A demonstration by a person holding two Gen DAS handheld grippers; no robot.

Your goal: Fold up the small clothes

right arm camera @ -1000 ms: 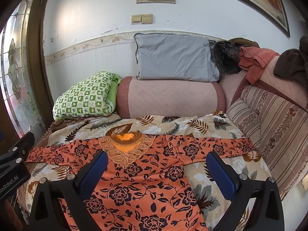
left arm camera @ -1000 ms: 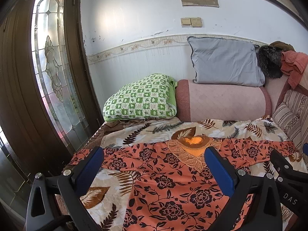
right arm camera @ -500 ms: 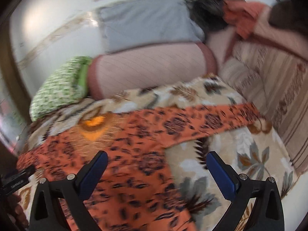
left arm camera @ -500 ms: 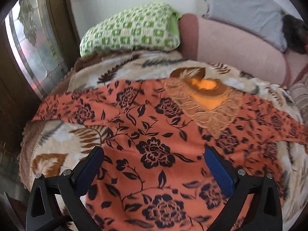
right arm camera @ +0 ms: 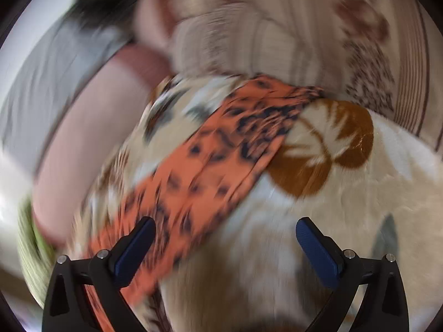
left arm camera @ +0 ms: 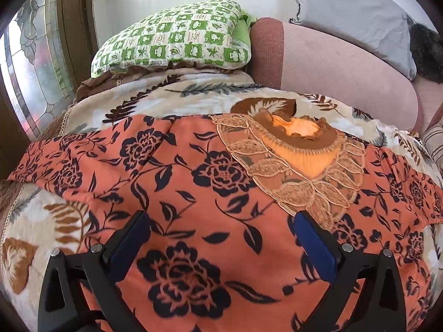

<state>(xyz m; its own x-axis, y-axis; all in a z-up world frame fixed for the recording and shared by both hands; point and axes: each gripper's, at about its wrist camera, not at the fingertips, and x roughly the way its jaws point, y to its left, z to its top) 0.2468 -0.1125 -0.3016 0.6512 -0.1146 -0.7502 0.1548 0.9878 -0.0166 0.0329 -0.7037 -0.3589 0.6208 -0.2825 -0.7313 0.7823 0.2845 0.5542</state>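
Observation:
An orange top with black flowers [left arm camera: 193, 193] lies spread flat on a leaf-patterned blanket [left arm camera: 166, 102]; its lace neckline [left arm camera: 299, 149] points toward the pillows. My left gripper [left arm camera: 221, 238] hovers open low over the chest of the top, nothing between its blue pads. In the blurred right wrist view, one long sleeve [right arm camera: 221, 160] runs diagonally across the blanket [right arm camera: 360, 207]. My right gripper [right arm camera: 225, 243] is open just above the blanket, its left finger [right arm camera: 135, 246] over the sleeve's lower part and the cuff end far ahead.
A green checked pillow [left arm camera: 171, 38], a pink bolster [left arm camera: 332, 69] and a grey pillow [left arm camera: 351, 13] line the wall behind the garment. A glass-panelled door [left arm camera: 30, 63] stands at the left. A striped cushion [right arm camera: 304, 33] borders the blanket near the sleeve end.
Both grippers have dropped down and moved closer to the garment. The right one swung rightward toward the sleeve and is still moving, blurring its view. Both stay open.

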